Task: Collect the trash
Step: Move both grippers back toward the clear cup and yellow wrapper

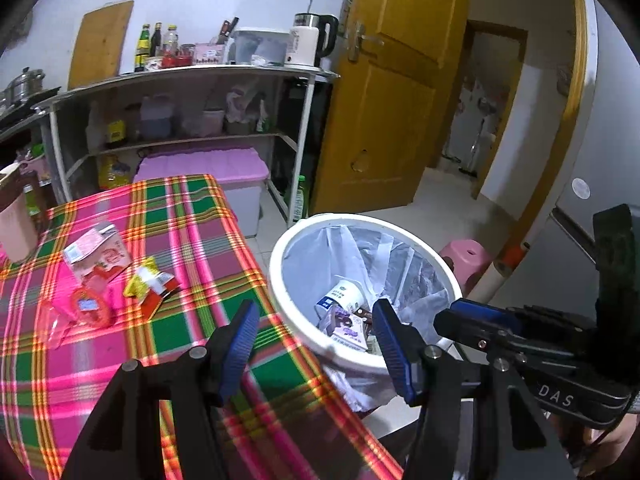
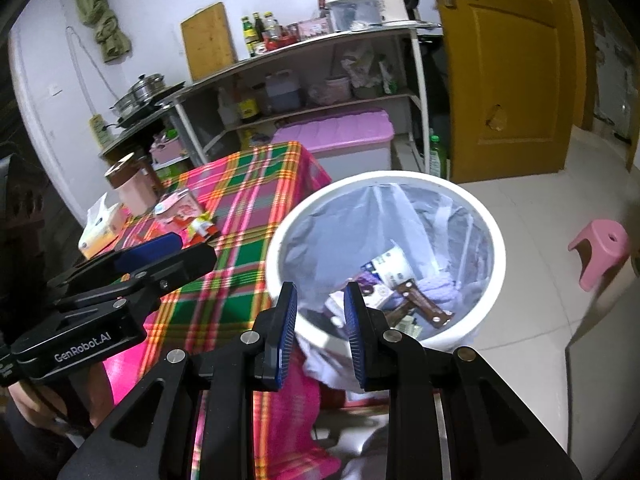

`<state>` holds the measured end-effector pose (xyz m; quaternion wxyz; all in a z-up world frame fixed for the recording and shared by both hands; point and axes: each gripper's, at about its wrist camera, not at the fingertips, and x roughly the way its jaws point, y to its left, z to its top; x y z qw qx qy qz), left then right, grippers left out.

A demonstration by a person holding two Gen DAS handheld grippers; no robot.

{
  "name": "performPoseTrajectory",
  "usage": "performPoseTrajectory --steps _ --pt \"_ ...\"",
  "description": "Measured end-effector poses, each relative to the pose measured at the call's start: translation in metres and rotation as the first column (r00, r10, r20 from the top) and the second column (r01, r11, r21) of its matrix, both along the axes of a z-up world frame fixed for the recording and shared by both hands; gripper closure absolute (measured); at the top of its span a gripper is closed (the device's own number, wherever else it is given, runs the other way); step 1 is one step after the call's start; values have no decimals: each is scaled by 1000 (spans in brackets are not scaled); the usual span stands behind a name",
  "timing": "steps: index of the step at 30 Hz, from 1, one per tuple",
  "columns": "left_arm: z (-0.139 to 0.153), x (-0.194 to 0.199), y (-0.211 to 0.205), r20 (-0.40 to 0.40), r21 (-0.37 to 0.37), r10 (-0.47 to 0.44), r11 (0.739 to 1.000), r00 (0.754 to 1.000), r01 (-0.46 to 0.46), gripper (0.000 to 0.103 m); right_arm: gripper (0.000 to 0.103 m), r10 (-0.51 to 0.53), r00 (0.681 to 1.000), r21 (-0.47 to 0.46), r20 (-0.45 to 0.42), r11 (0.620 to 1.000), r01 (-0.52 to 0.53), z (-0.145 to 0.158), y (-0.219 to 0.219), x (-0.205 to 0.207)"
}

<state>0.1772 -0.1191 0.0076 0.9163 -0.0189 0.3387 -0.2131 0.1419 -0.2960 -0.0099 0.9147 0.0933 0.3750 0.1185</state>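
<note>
I read this as the gap between two drops: both claws are empty and sit near the bin [image 1: 280, 280], with more trash waiting on the surface [image 1: 192, 320].

My left claw [image 1: 314, 346] hangs over the surface's edge, just beside the bin rim, its jaws spread wide with nothing between them. My right claw [image 2: 320, 332] is over the near rim of the bin [image 2: 496, 248], jaws parted by a narrower gap, also holding nothing.

The bin is white, lined with a pale plastic bag, and stands on the floor against the corner of the surface. Inside, at the bottom, I see a white cup [image 2: 394, 268] on its side, a brown wrapper [image 2: 424, 306], and some purple and white packaging [image 1: 348, 326]. It is far from full.

On the plaid cloth three pieces remain, well apart from the bin: a pink carton [image 1: 98, 256], a yellow and red wrapper [image 1: 150, 284] just beside it, and a red wrapper [image 1: 86, 308] nearer me. A tissue pack [image 2: 98, 228] and a pink jar [image 2: 134, 184] stand further back; I would leave those, as they do not look like trash.

Next, I judge the left claw should swing back to the yellow and red wrapper, the closest piece. It lies flat and crinkled, so I would come down low and pinch a raised fold.
</note>
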Motion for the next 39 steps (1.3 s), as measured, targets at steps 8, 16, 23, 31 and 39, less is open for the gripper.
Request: performPoseTrajectory --steps 8,16,23,31,39 --pt "6 -24 25 23 11 52 999 998 -52 44 78 64 998 -4 17 998 -64 4 24 -12" --pt "0 -36 58 14 24 126 992 992 -126 44 68 104 994 19 17 994 -105 5 45 -16" --pt "1 -44 84 14 26 182 983 983 -182 44 59 159 987 27 24 987 -159 8 67 -18" --pt "-2 -47 114 8 30 251 968 968 -251 44 59 230 973 16 21 973 -230 8 96 -9" --pt "-5 -40 144 5 33 319 947 948 -319 44 59 266 964 13 20 964 -267 7 116 8"
